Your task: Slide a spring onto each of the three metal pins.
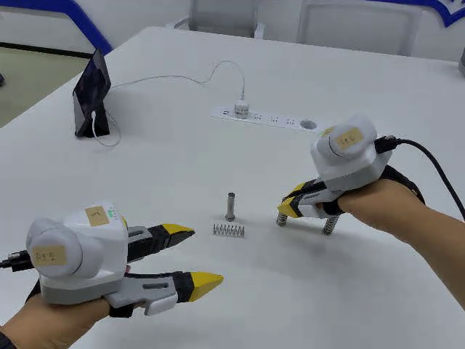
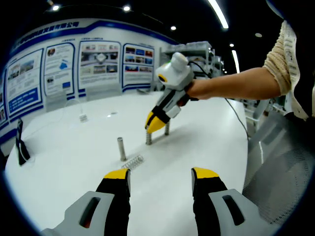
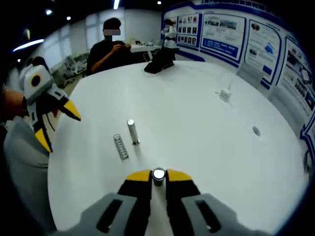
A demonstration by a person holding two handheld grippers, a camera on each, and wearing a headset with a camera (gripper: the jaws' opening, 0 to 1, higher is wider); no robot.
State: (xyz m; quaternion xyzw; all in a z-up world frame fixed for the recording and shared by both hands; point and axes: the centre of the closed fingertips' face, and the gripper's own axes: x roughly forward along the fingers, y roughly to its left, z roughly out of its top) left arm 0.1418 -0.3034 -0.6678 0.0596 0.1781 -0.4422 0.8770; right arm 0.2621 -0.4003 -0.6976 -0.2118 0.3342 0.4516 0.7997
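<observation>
While the right hand-held gripper (image 1: 285, 211) pinches a sprung pin (image 1: 282, 219) by its top, the left hand-held gripper (image 1: 205, 254) hovers spread. Loose spring (image 1: 228, 230) lies flat on the tabletop (image 1: 182, 160) just beside the bare pin (image 1: 230, 206), long axis left-right, nearer the left.

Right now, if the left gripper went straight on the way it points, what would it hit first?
Probably the small loose metal coil spring lying just ahead of the yellow-tipped left gripper, though it might pass above.

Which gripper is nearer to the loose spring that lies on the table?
Left. The left gripper is open just short of the spring; the right gripper is farther off on its other side, shut on a pin.
</observation>
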